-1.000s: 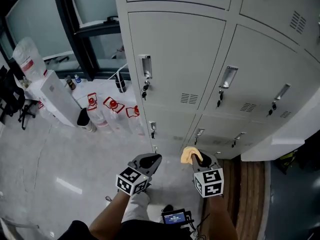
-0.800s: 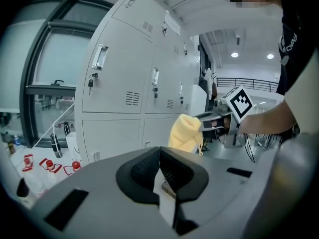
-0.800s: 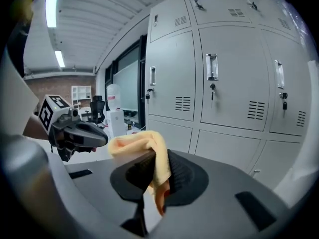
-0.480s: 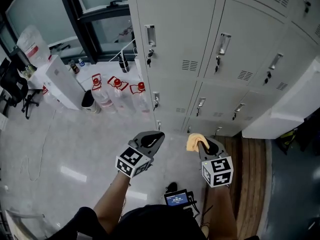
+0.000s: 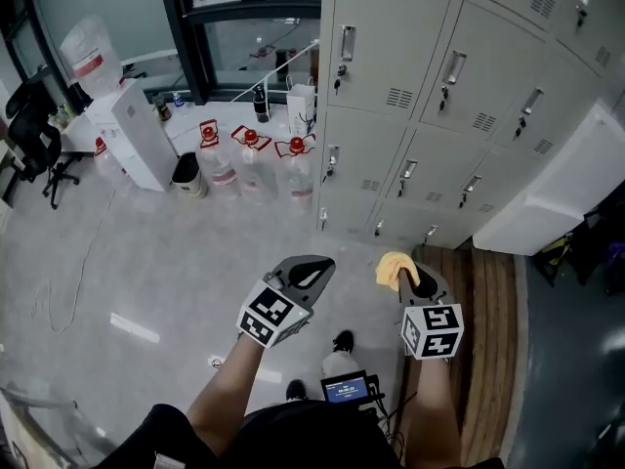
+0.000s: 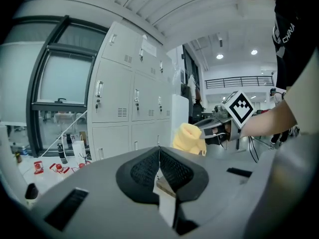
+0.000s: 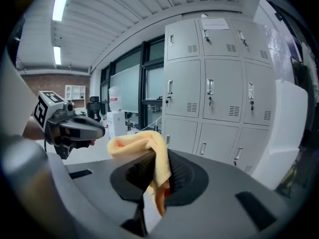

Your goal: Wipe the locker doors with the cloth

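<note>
The grey locker doors (image 5: 430,86) stand at the upper right of the head view, well beyond both grippers, and fill the background of the right gripper view (image 7: 219,98). My right gripper (image 5: 412,279) is shut on a yellow cloth (image 5: 393,268); the cloth (image 7: 144,146) is pinched between the black pads and bunches above them. My left gripper (image 5: 305,276) is held beside it over the floor, its jaws shut with nothing between them (image 6: 159,156). The left gripper view shows the cloth (image 6: 189,138) to its right. Neither gripper touches the lockers.
Several water bottles with red caps (image 5: 249,164) stand on the floor left of the lockers, near a white water dispenser (image 5: 137,135) and a black chair (image 5: 34,135). A white cabinet (image 5: 547,193) juts out at right above a wooden floor strip (image 5: 488,340).
The lockers have drawn away toward the upper right as I stepped back. Both grippers stay level in front of me, and the cloth stays in the right one.
</note>
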The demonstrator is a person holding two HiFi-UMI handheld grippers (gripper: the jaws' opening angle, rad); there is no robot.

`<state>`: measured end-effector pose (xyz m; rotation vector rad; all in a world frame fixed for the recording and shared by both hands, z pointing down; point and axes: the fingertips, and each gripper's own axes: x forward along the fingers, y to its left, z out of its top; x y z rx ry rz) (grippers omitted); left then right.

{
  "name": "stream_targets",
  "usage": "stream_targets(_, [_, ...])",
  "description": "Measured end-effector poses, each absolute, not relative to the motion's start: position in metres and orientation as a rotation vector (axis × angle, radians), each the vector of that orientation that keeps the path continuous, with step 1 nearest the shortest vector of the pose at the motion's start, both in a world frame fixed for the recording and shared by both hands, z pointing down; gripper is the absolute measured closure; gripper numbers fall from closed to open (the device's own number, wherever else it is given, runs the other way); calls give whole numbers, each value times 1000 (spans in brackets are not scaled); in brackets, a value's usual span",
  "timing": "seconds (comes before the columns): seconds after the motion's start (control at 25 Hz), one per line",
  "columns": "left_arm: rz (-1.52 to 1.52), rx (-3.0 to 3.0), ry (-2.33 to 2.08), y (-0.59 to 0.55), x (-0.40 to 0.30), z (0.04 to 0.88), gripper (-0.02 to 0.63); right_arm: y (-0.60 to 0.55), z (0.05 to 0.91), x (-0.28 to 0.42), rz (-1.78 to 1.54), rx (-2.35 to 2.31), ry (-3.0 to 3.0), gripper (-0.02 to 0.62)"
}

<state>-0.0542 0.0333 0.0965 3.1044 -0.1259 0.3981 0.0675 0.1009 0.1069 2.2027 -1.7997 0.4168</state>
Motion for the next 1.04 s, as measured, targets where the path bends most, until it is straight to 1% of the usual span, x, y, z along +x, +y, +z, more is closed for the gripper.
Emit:
stream_targets(0.16, [398,3103,-114,71,-90,96,586,145,98,36,449,2287,-1779,532])
stream_targets(0.4, [386,3099,-190,109,-100,94,586,195,88,21,446,2325,-1772,532])
stream_targets(0.68, [342,3084,-179,158,-67,87,586,235,91,32,458,2291,-1754,532])
stream_targets(1.04, [211,3072,-20,228,-24,68,585,286,87,74,483,2312,-1789,532])
